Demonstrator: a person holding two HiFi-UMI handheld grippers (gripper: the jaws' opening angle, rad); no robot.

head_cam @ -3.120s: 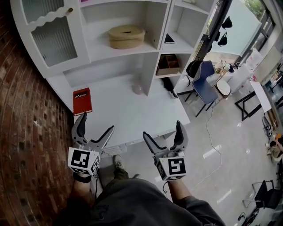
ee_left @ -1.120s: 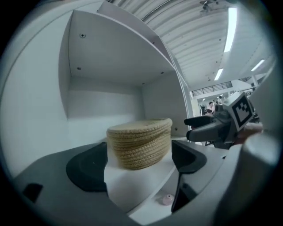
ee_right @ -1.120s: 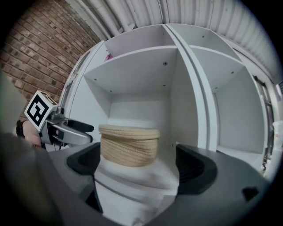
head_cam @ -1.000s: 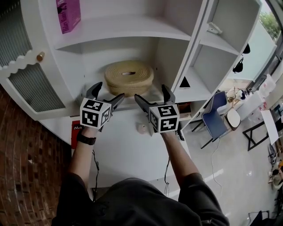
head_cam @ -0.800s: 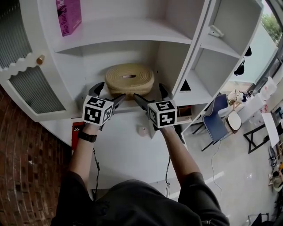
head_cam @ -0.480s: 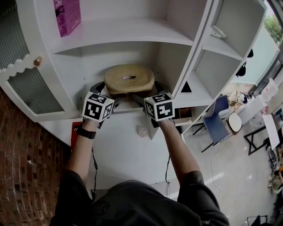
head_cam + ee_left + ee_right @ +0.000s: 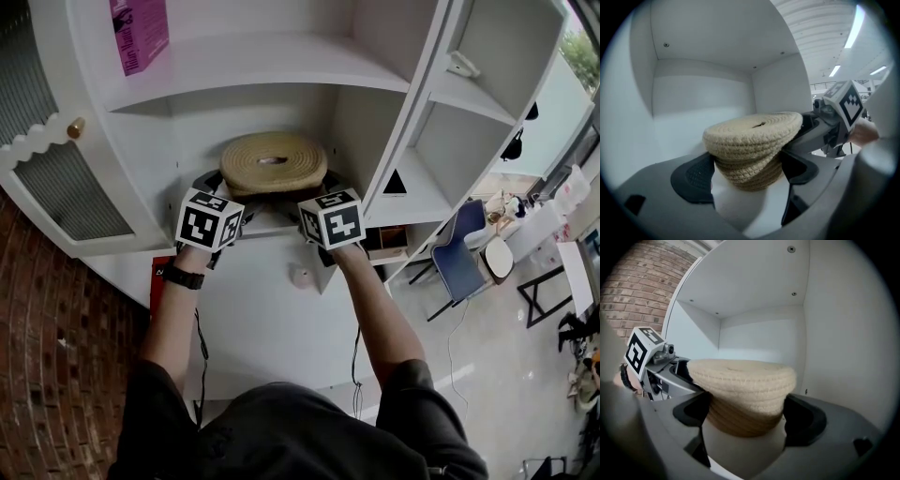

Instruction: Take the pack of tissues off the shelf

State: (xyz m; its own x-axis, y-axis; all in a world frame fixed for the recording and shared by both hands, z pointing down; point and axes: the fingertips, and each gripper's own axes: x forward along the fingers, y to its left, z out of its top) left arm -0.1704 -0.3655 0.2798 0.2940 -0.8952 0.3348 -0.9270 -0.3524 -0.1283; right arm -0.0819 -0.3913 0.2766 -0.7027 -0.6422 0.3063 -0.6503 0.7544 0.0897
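Note:
A round woven rope tissue holder [image 7: 274,161] with a slot in its lid sits on the white middle shelf [image 7: 262,225]. Both grippers reach in from the front and flank it. The left gripper [image 7: 220,185] has the holder [image 7: 750,140] between its dark pads [image 7: 693,178], which lie right against the lower sides. The right gripper [image 7: 323,187] straddles the holder [image 7: 745,380] too, and its jaws are closing with its pads [image 7: 804,420] at the sides. I see no squeeze in the weave. The right gripper's marker cube [image 7: 846,101] shows in the left gripper view.
A pink box [image 7: 141,33] stands on the shelf above. A red book [image 7: 159,272] and a small pale object [image 7: 302,277] lie on the desk below. The cabinet door with a knob [image 7: 75,127] is at left, an upright divider [image 7: 375,131] at right.
Both grippers rose from above the desk to the middle shelf, then slid forward until their jaws came round the woven holder. The holder has not moved.

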